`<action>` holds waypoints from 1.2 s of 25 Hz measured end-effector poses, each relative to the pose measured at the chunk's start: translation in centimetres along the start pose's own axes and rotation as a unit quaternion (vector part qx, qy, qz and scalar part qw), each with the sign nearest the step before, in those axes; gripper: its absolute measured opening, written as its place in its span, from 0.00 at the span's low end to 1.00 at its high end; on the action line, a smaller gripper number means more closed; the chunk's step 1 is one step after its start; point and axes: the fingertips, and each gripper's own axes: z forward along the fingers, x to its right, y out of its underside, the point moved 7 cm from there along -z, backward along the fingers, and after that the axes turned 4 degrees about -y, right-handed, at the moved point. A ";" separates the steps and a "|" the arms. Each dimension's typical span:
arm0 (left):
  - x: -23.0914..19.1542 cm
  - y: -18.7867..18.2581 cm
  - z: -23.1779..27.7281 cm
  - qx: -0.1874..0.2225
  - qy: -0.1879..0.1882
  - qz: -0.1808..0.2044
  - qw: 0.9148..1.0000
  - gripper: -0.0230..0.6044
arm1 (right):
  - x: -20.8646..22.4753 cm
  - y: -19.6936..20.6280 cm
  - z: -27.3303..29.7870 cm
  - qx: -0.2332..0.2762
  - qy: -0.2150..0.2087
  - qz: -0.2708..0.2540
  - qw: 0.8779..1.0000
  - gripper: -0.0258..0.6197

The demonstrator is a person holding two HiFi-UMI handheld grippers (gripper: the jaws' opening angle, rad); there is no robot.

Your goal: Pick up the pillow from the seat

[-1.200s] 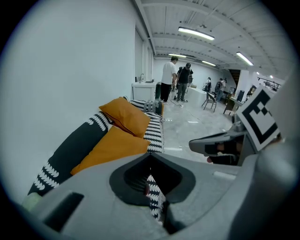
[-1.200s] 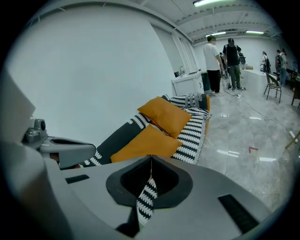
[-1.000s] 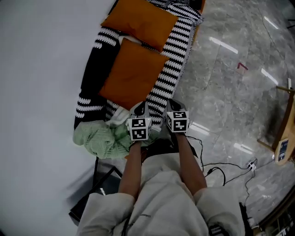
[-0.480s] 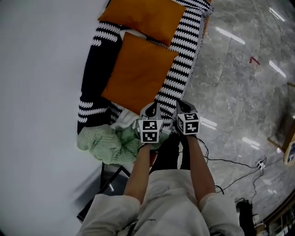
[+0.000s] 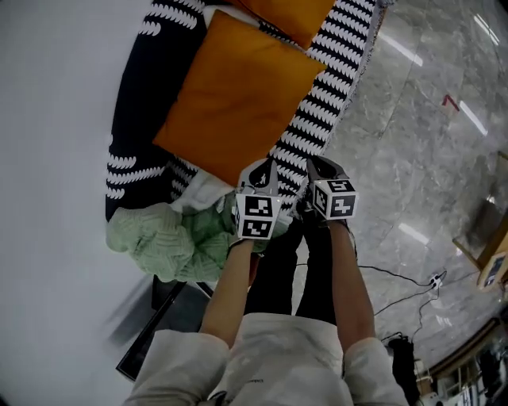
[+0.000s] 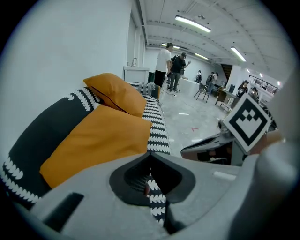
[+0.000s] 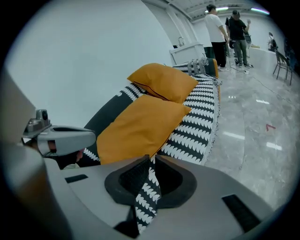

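Left gripper and right gripper: both clenched and empty, side by side. Pillow: orange, flat on the seat, its near corner right at both tips; second pillow beyond. Risks, as judged: closed jaws would only shove the soft pillow away. If opened late or shallow, they may pinch the cover beneath, or catch one corner that sags and slips free. Surface: black-and-white patterned cover, with a green knit cloth left of the left gripper. Room: white wall left, glossy grey stone floor right, people far ahead.
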 end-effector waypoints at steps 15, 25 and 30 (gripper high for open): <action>-3.5 2.8 4.9 0.007 0.022 0.024 0.999 0.05 | 1.7 3.2 10.7 0.043 -0.156 0.204 0.966 0.45; -4.4 5.8 6.7 -0.006 0.034 0.039 0.999 0.05 | 2.3 4.8 15.9 0.121 -0.279 0.352 0.885 0.57; -4.8 6.6 7.6 -0.011 0.026 0.034 0.999 0.05 | 2.2 4.5 18.0 0.115 -0.322 0.362 0.867 0.67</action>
